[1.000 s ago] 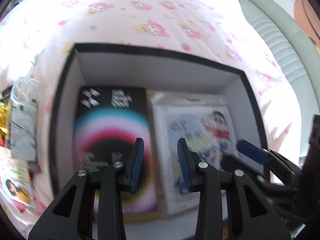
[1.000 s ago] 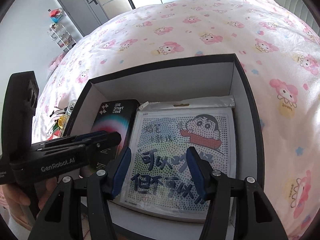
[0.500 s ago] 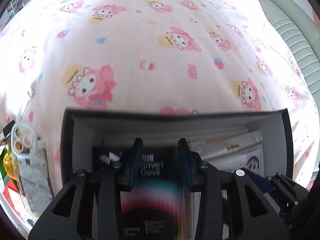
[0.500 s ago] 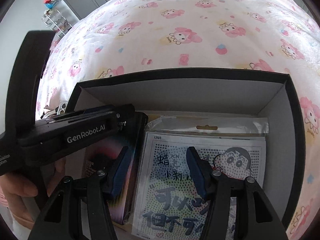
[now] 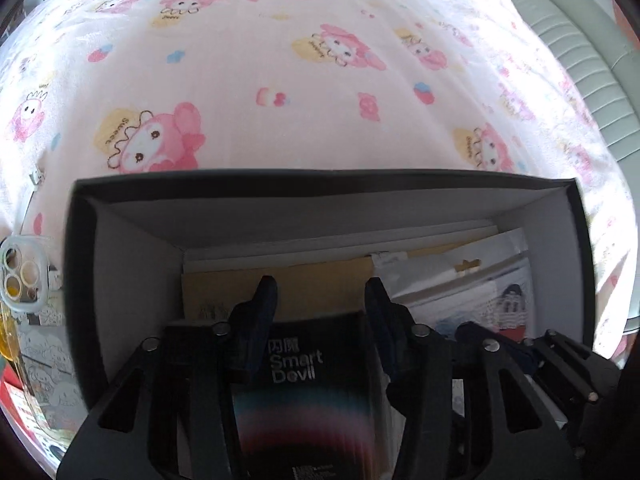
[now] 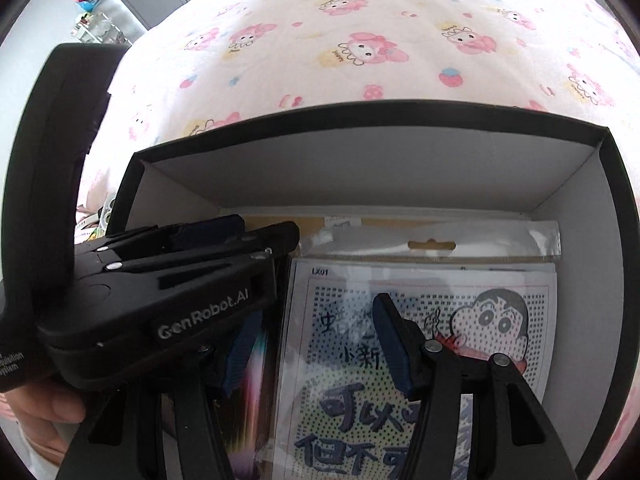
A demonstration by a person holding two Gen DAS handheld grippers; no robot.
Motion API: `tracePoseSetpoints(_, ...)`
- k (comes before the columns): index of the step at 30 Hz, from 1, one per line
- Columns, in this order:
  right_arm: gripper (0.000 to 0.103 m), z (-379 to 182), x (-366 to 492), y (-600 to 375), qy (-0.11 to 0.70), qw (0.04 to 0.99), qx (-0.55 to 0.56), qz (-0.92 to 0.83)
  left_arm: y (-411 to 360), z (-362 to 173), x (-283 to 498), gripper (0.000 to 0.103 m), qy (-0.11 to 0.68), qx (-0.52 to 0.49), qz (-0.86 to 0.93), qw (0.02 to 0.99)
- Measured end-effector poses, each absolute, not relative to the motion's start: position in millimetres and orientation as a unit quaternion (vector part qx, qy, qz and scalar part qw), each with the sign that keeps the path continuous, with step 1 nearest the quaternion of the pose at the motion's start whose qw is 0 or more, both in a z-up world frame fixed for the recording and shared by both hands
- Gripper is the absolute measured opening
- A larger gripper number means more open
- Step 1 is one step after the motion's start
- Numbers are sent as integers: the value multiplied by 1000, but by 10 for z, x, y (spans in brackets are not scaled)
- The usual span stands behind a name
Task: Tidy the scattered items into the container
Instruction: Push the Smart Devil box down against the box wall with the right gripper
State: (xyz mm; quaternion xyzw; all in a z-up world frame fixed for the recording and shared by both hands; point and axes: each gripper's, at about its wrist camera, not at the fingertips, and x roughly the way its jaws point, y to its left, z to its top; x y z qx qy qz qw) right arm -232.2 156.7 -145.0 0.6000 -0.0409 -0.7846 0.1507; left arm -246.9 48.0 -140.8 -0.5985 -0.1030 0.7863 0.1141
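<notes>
A black container (image 5: 320, 176) with white inner walls sits on the pink patterned bedsheet. Inside it lie a black "Smart Devil" box (image 5: 296, 364) on brown cardboard (image 5: 320, 284) and a bagged cartoon sheet (image 6: 480, 320). My left gripper (image 5: 322, 308) reaches down into the container, and the top end of the "Smart Devil" box shows between its fingers. Its jaws are opening, and the pads stand just off the box's sides. My right gripper (image 6: 316, 344) hovers open over the cartoon sheet, holding nothing. The left gripper's body (image 6: 180, 280) hides part of its left finger.
Left of the container lie a clear phone case (image 5: 20, 276) and several small packets. A grey padded headboard (image 5: 580, 60) runs along the right. A hand (image 6: 44, 408) holds the left gripper. Cabinets and a shelf (image 6: 92, 12) stand beyond the bed.
Both grippers have dropped lower into the container, so its contents look larger. The left jaws have widened, and the "Smart Devil" box now shows between them.
</notes>
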Motion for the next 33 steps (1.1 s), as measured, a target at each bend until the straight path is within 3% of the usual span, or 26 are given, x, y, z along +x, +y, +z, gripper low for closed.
tracePoseSetpoints(6,54,-1307,-2039,1730,-43,138,587,-797,305,-1188,-2212,46,-160,-570,794,138)
tracePoseSetpoints(14,54,-1204,-1597,1987,-32,111,580,-807,316,-1385,-1968,45,-276,-604,713,224)
tracePoseSetpoints(27,54,-1239,-1462,2059,-38,124,590,-797,476,-1381,-2008,45,-257,-632,695,226)
tracePoseSetpoints(33,54,-1128,-1549,2088,-21,136,586,-798,276,-949,-2272,45,-202,-594,760,170)
